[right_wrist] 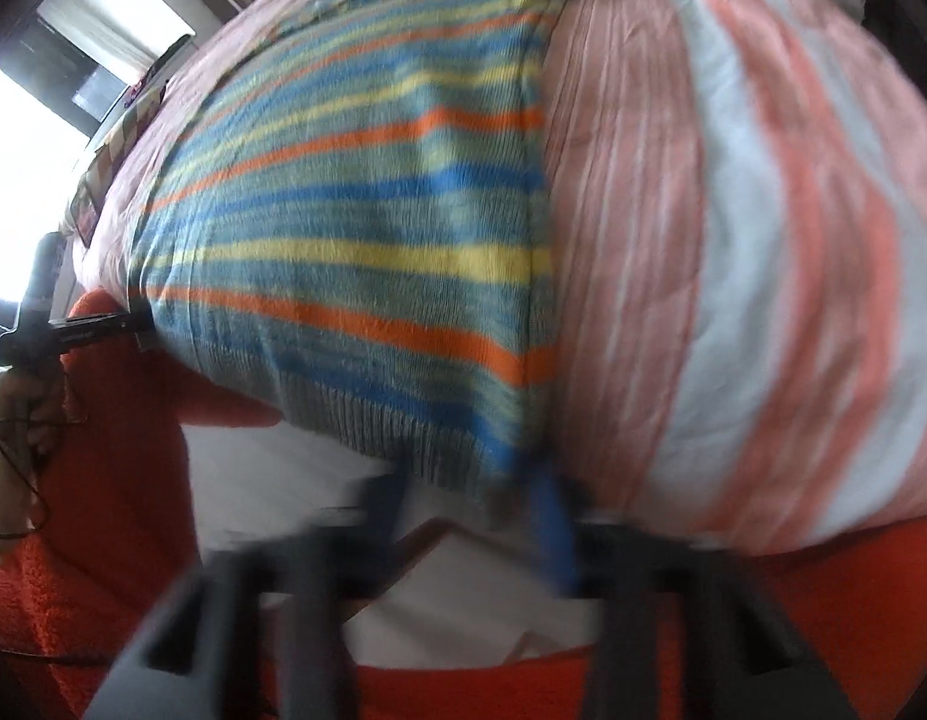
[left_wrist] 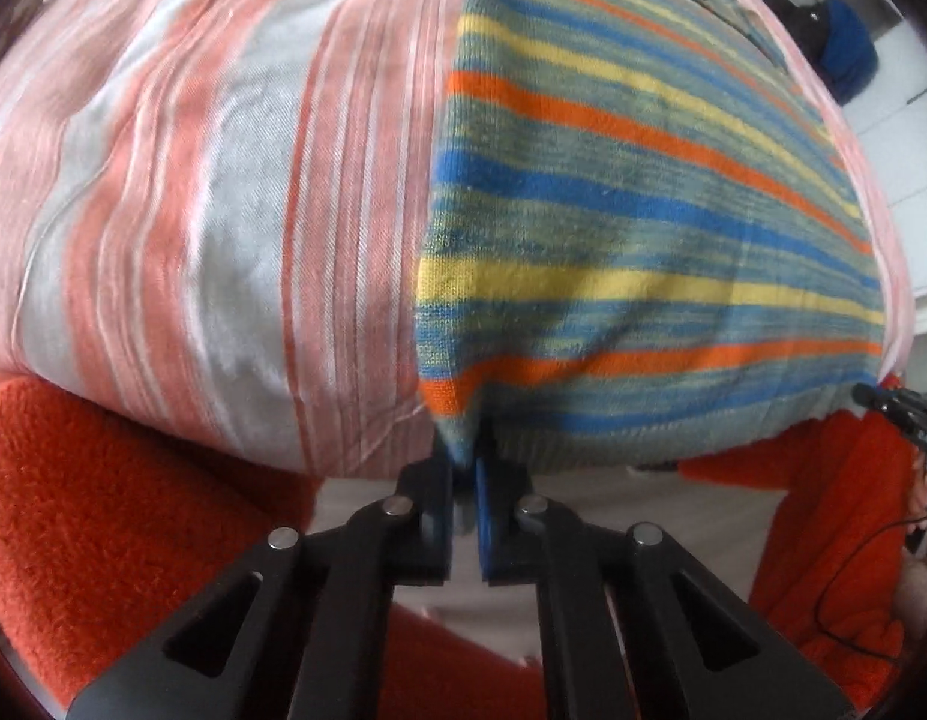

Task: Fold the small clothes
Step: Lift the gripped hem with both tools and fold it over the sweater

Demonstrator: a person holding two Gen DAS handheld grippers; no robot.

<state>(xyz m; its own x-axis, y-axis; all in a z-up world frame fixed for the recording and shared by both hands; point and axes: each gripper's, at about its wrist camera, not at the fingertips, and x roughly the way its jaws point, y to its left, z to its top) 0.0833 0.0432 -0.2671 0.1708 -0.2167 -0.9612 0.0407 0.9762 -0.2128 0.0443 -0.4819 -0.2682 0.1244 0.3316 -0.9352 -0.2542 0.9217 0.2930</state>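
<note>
Striped knit sweater [left_wrist: 643, 210] lies flat on the pink-and-white bedcover [left_wrist: 193, 180], filling the right half of the left wrist view, its ribbed hem along the lower edge. Left gripper [left_wrist: 463, 468] is clamped on the hem's lower-left corner. Right gripper [right_wrist: 481, 510], blurred, reads closed at the opposite hem corner. Garment's length runs away from both claws toward frame top. Person's orange fleece sleeve [left_wrist: 73, 510] borders below.

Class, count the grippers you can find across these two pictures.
2. The left gripper pinches the striped sweater's near-left corner; the right gripper, blurred, is at its near-right corner. Each also shows small in the other's view.
</note>
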